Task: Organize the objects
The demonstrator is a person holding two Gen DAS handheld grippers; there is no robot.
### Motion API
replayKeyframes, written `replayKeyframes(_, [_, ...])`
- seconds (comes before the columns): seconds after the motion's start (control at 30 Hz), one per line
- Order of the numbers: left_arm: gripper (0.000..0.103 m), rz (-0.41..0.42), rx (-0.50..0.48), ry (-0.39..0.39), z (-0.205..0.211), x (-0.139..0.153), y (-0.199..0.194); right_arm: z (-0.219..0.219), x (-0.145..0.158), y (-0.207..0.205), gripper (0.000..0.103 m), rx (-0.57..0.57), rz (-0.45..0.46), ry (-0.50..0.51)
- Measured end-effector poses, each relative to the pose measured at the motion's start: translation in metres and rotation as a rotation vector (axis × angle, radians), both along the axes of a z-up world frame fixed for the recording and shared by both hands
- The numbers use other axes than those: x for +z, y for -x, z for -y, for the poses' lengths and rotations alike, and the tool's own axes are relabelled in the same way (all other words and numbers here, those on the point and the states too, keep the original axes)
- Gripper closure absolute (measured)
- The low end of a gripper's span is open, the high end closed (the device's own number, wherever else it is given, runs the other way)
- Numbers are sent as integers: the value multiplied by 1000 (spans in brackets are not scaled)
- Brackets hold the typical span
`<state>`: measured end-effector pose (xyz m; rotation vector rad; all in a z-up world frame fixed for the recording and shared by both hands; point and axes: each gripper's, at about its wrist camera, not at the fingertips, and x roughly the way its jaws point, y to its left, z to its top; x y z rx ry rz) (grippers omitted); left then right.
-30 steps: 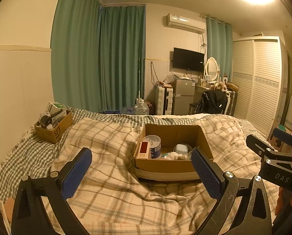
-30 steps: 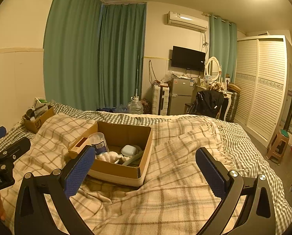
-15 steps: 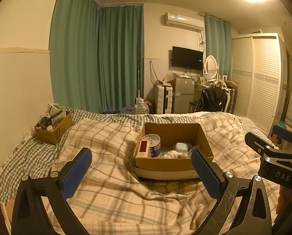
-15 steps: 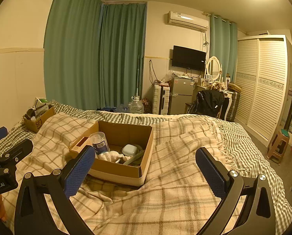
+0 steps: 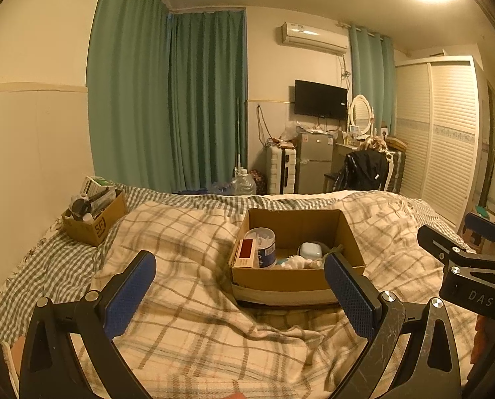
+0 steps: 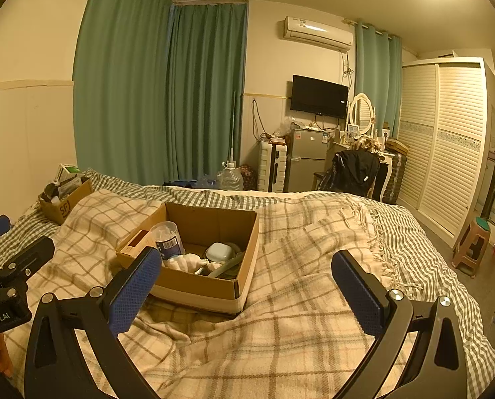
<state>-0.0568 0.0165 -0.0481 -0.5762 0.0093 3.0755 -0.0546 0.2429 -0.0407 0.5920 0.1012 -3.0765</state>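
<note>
An open cardboard box (image 5: 280, 282) (image 6: 194, 286) sits on the plaid blanket in the middle of the bed. It holds a red-and-white carton (image 5: 246, 253), a clear tub with a barcode (image 5: 262, 246) (image 6: 168, 236), a pale blue case (image 5: 310, 250) (image 6: 218, 251) and white cloth (image 6: 184, 262). A smaller SF box (image 5: 96, 221) (image 6: 64, 201) full of items stands at the far left by the wall. My left gripper (image 5: 239, 284) is open and empty, hovering short of the box. My right gripper (image 6: 246, 281) is open and empty, to the right of the box.
The plaid blanket (image 6: 297, 299) is rumpled around the box over a checked sheet (image 5: 48, 266). The bed's right edge drops to the floor with a stool (image 6: 473, 242). A wardrobe (image 6: 446, 139), fridge (image 6: 305, 159) and chair with a jacket (image 6: 353, 169) stand beyond.
Both grippers have drifted only slightly; the box sits a little higher in both views. Both stay open and empty.
</note>
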Motion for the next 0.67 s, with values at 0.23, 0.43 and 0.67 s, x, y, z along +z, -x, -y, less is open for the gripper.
replayKeyframes(0.23, [0,1,-1,-1,1,1,0,0,0,0,0,0,1,0])
replayKeyframes(0.43, [0,2,-2,3,0,1,-1,0,0,0,0,0,2,0])
replayKeyframes(0.67, [0,10,3,-4,1,0,-1,1,-2,0,0,1,4,2])
